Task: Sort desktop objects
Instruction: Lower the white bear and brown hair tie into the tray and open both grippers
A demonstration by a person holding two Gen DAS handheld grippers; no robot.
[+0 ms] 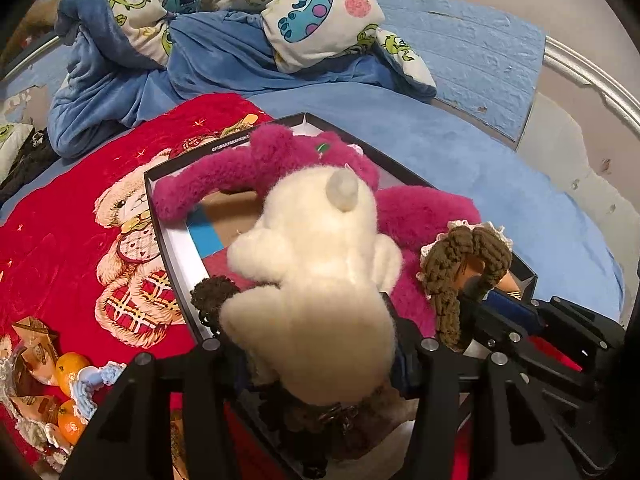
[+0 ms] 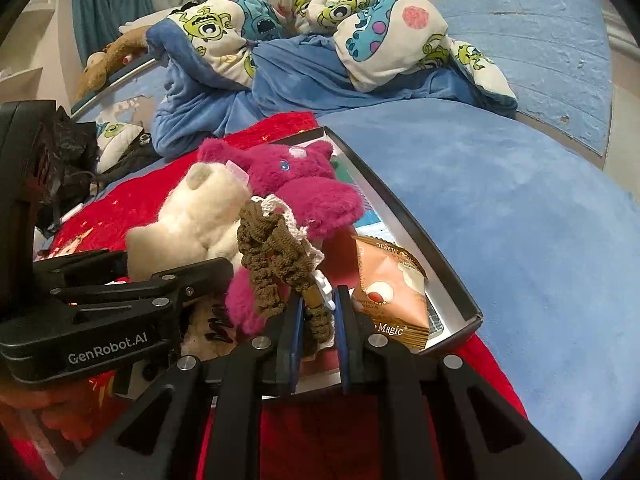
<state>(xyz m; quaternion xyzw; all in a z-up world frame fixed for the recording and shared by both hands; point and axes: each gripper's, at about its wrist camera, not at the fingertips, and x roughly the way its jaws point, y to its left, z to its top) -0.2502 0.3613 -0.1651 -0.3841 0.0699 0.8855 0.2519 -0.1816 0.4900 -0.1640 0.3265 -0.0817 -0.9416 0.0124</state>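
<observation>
Left wrist view, fluffy cream plush toy (image 1: 316, 276), shaggy magenta plush (image 1: 304, 156), shallow black-rimmed box (image 1: 168, 240)

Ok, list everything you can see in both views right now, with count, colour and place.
cream plush: 1, cream, between the left jaws over the box
magenta plush: 1, magenta, lying in the box
yarn-haired doll: 1, brown hair with white lace, gripped in the right jaws
snack packet: 1, orange, near end of the box
box: 1, black rim, on the red blanket
red blanket: 1, red with bear print, on the bed
cartoon quilt: 1, blue and white, far end of bed
oranges: 2, orange, left on the blanket
left gripper: 1, black
right gripper: 1, black
</observation>
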